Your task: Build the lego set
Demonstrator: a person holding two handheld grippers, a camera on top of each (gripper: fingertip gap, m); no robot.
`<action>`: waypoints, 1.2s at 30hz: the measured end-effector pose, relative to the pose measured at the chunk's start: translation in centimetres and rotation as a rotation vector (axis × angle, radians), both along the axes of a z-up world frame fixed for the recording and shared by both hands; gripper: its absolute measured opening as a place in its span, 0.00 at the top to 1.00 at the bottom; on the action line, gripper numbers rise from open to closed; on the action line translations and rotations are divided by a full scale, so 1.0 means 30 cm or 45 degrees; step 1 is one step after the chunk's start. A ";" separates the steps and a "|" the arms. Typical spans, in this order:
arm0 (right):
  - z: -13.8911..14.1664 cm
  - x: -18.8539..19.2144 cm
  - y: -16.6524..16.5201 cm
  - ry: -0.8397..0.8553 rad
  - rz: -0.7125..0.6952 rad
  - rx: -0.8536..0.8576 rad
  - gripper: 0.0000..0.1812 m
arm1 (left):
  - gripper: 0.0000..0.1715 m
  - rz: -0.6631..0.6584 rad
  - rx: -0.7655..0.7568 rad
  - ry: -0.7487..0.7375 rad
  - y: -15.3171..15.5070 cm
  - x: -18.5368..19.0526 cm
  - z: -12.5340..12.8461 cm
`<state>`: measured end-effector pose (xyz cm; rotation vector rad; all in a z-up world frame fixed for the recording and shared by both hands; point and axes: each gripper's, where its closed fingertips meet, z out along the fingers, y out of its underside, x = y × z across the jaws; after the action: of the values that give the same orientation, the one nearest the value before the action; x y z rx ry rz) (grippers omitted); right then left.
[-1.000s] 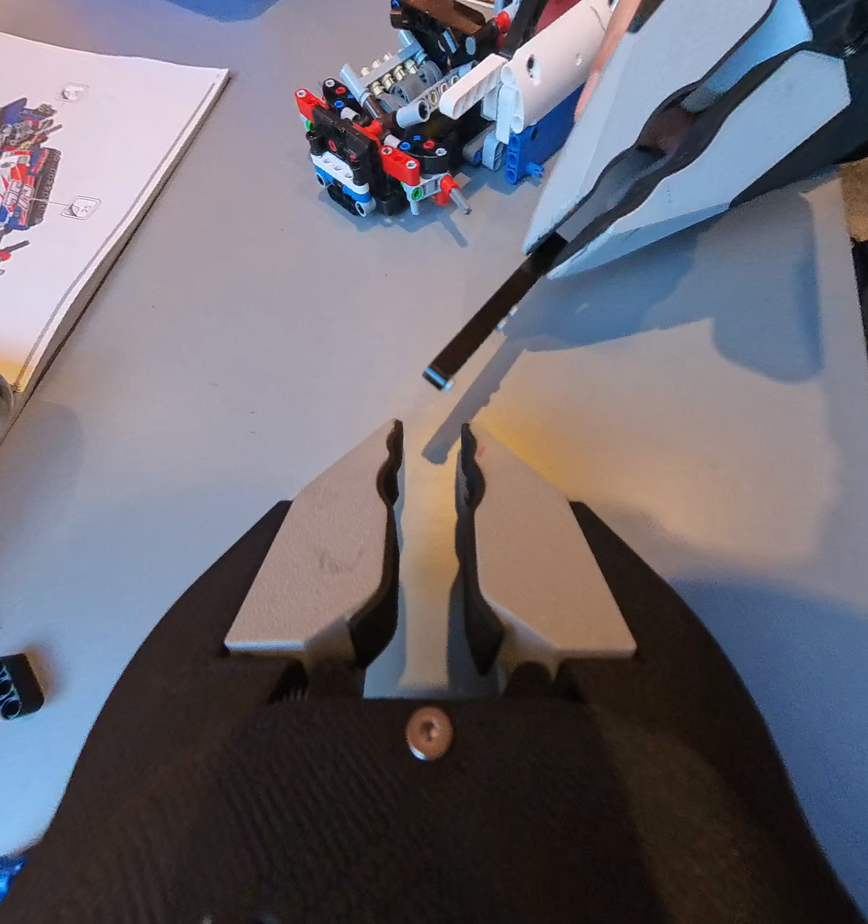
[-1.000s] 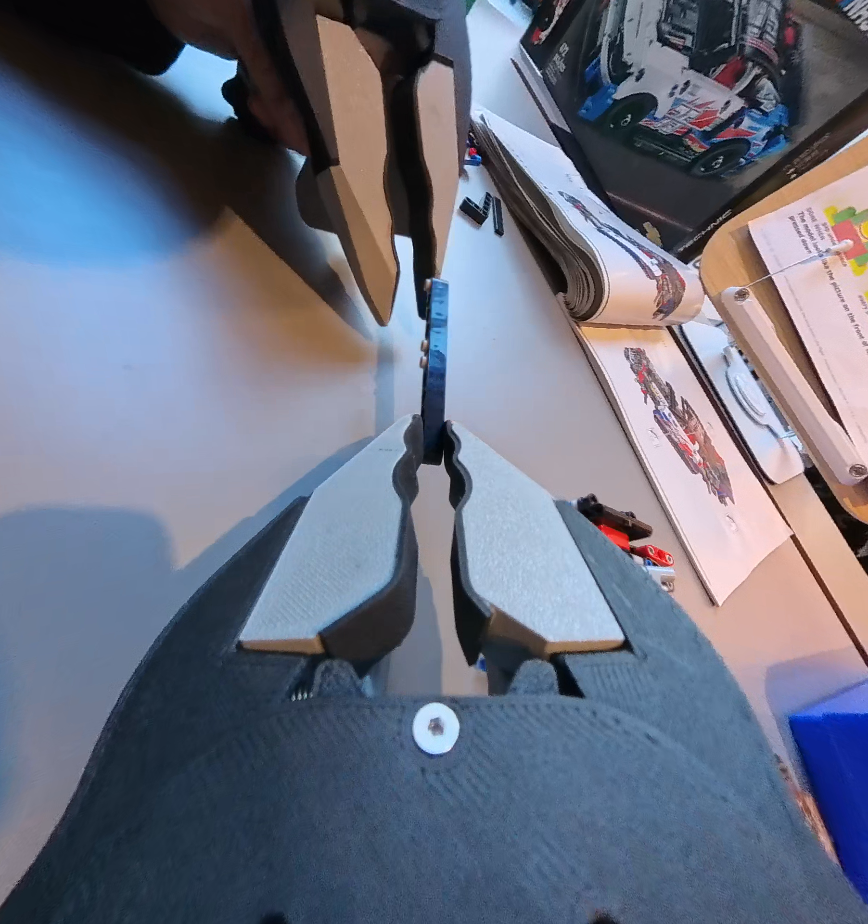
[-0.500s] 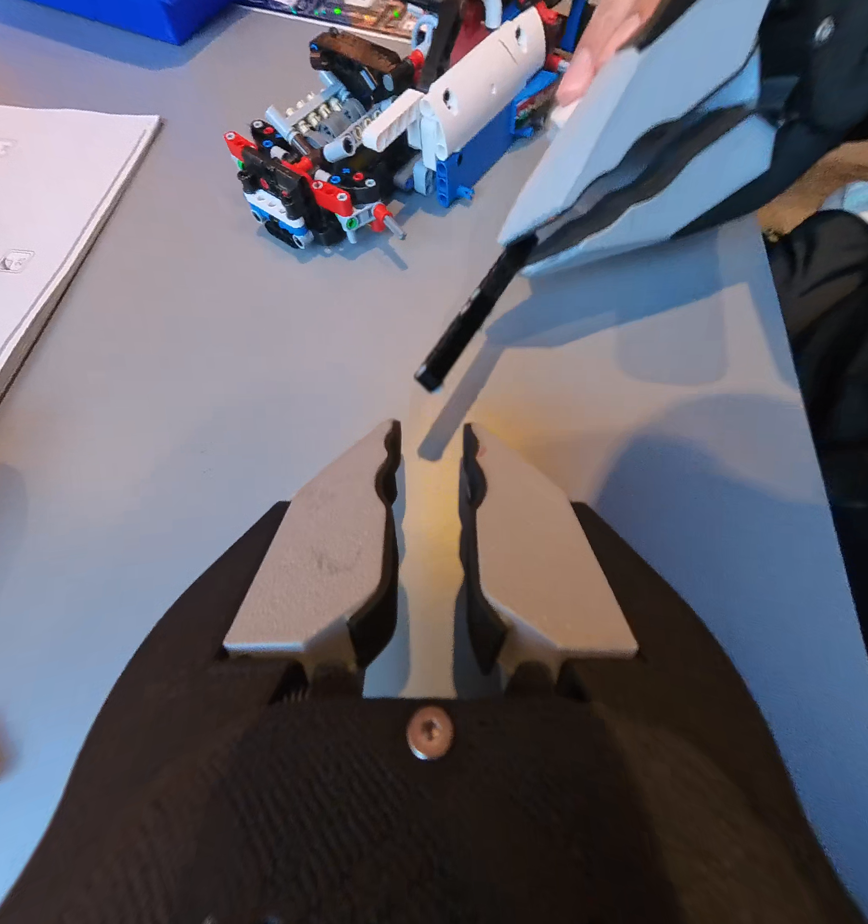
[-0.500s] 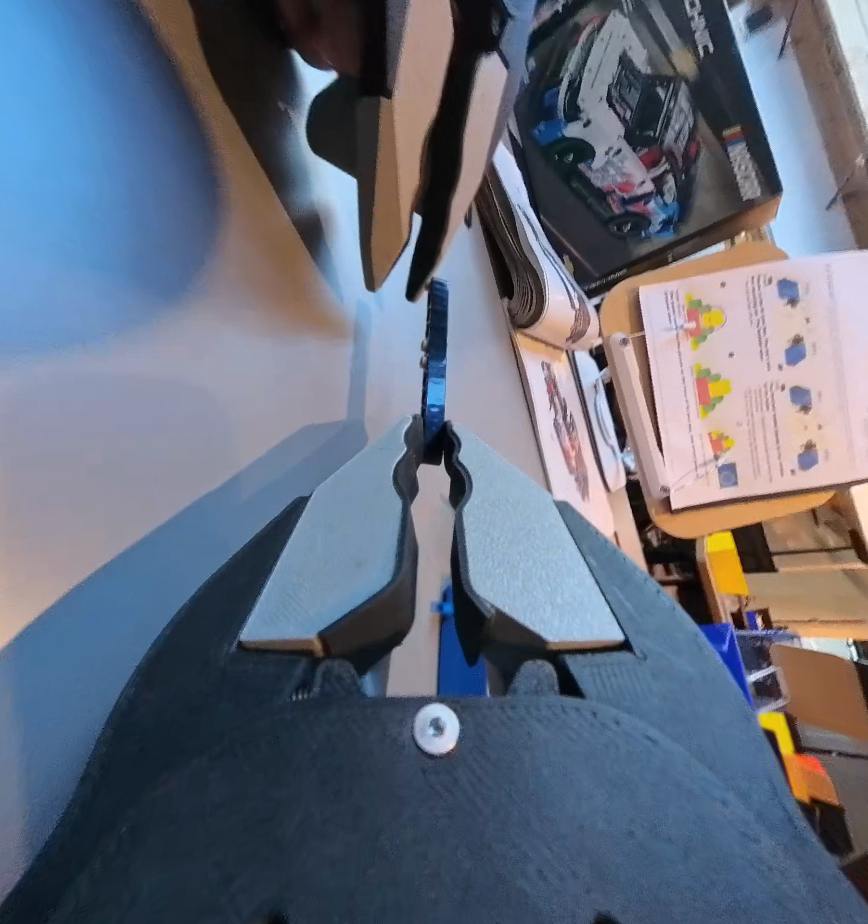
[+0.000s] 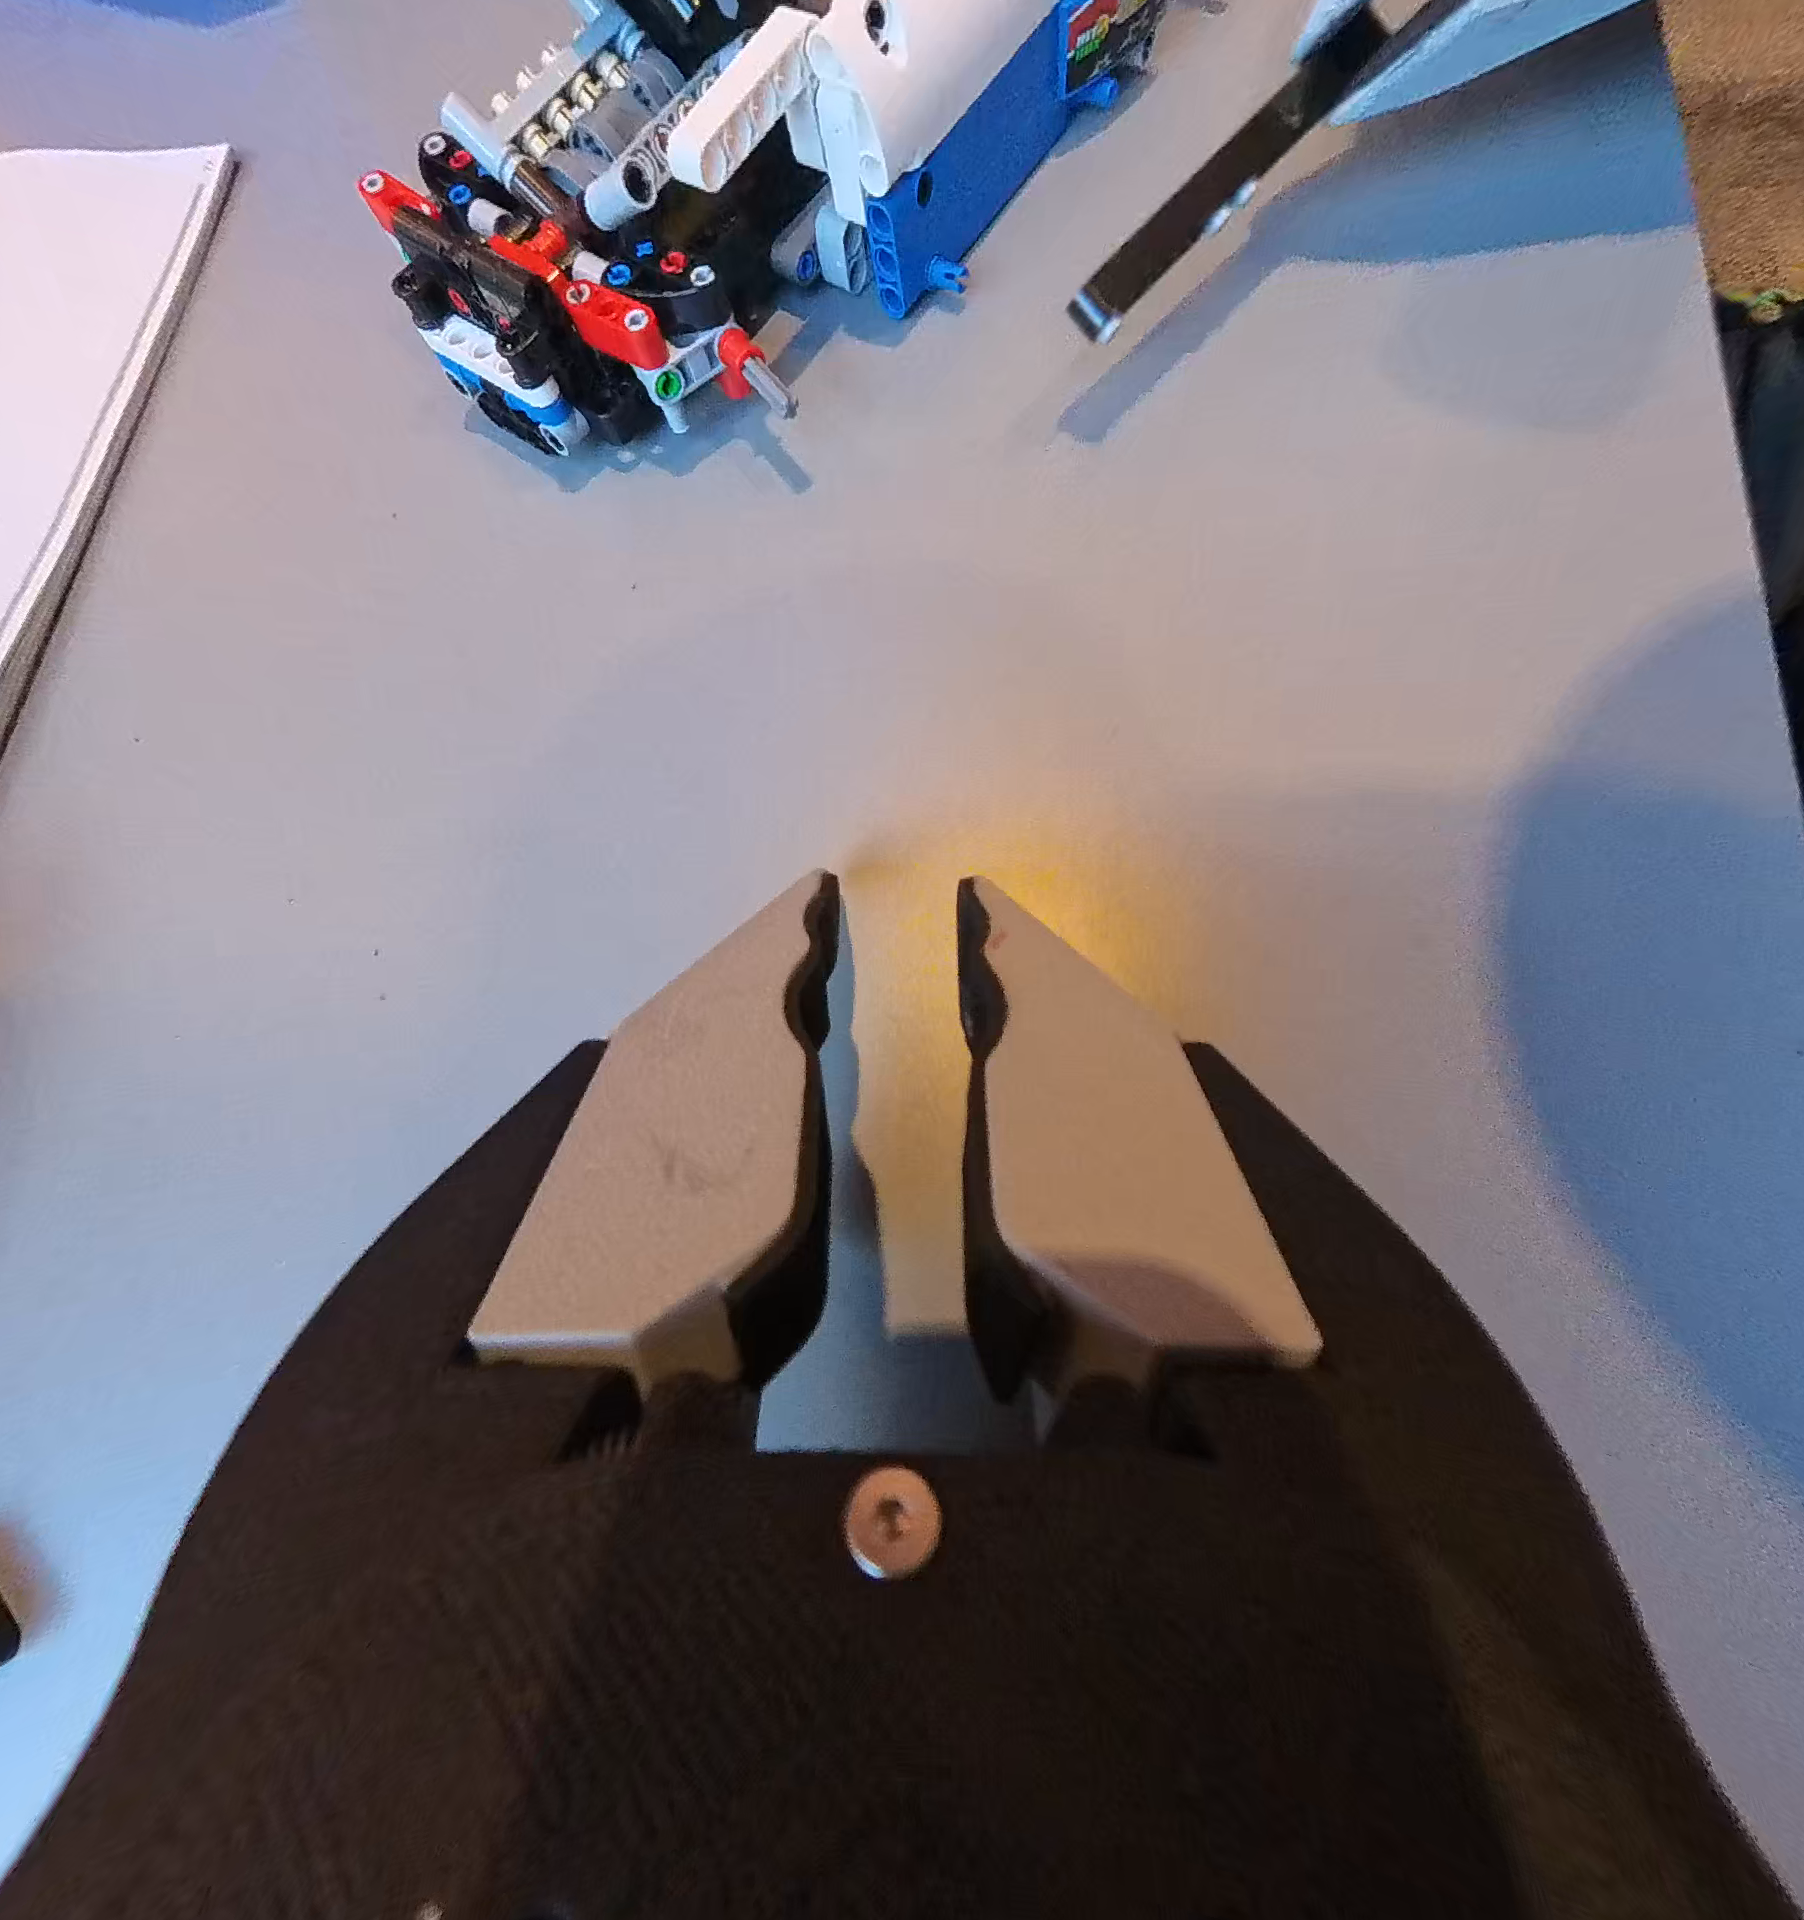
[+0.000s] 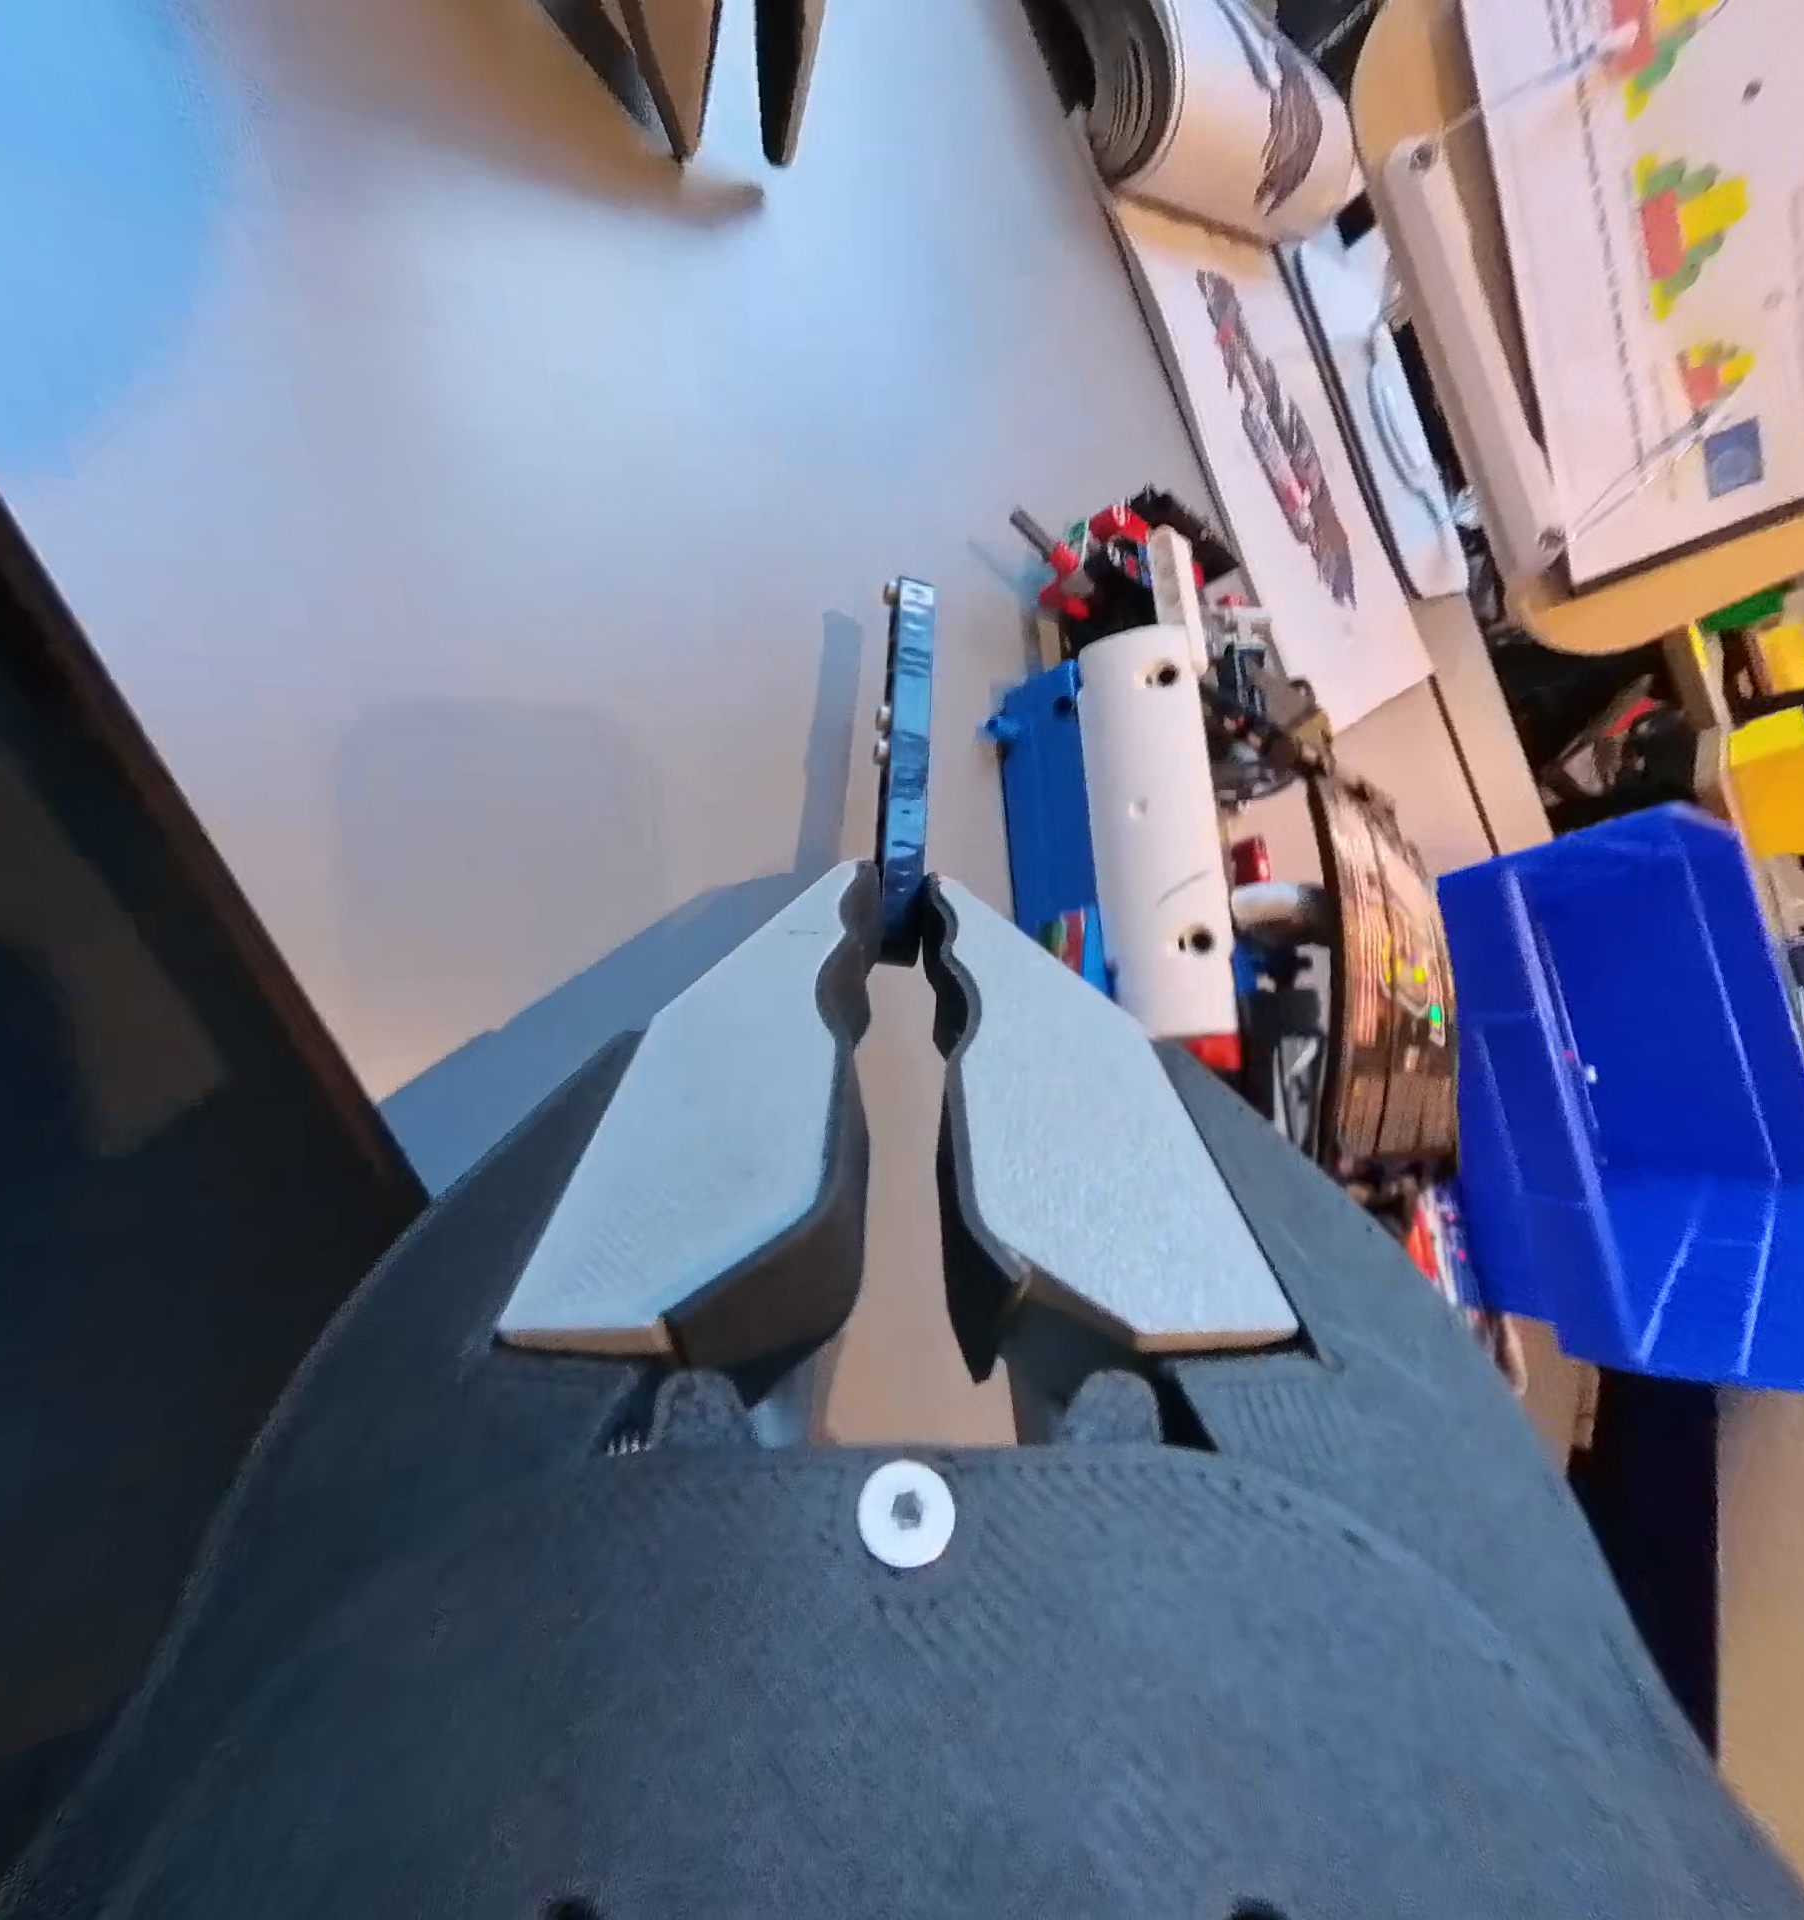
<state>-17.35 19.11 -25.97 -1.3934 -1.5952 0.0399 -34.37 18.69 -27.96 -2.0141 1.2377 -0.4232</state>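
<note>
The right gripper (image 6: 900,902) has its jaws closed on one end of a long dark beam (image 6: 908,764), gripped at the fingertips only, with the rest of the beam projecting straight forward along the gripper's own axis; small pins show along its left edge. In the left wrist view the same beam (image 5: 1194,203) appears at the upper right, held clear of the grey table (image 5: 565,727), its long axis running diagonally with the free end lower and pointing toward the near left, a shadow beneath it. The partly built model (image 5: 690,208) stands on the table just left of the beam's free end, apart from it; it shows white, blue, red and black parts. In the right wrist view the model (image 6: 1137,790) lies just right of the beam, its white and blue panels roughly parallel to it. The left gripper (image 5: 898,894) hovers over bare table with its jaws a narrow gap apart, holding nothing. An open booklet (image 5: 36,416) lies at the left edge, and a blue bin (image 6: 1646,1101) sits beyond the model
</note>
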 end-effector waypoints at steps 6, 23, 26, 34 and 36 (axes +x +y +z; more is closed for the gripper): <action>-0.024 0.079 0.015 -0.068 -0.059 -0.054 0.97 | 0.89 0.010 -0.030 -0.016 0.005 0.016 -0.001; -0.042 0.040 0.094 -0.108 0.017 -0.019 0.97 | 0.89 -0.090 -0.071 -0.035 0.004 0.180 -0.005; -0.055 0.034 0.095 -0.121 0.024 -0.014 0.97 | 0.89 -0.095 -0.089 -0.043 0.005 0.184 -0.006; -0.063 0.026 0.123 -0.141 0.006 0.059 0.97 | 0.88 -0.085 -0.048 -0.027 0.010 0.183 -0.004; -0.067 0.025 0.125 -0.148 0.004 0.069 0.97 | 0.88 -0.087 -0.037 -0.022 0.009 0.184 -0.003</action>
<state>-16.59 22.86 -27.96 -1.3725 -1.6821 -0.0830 -28.86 18.97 -28.06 -1.9926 1.2997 -0.4938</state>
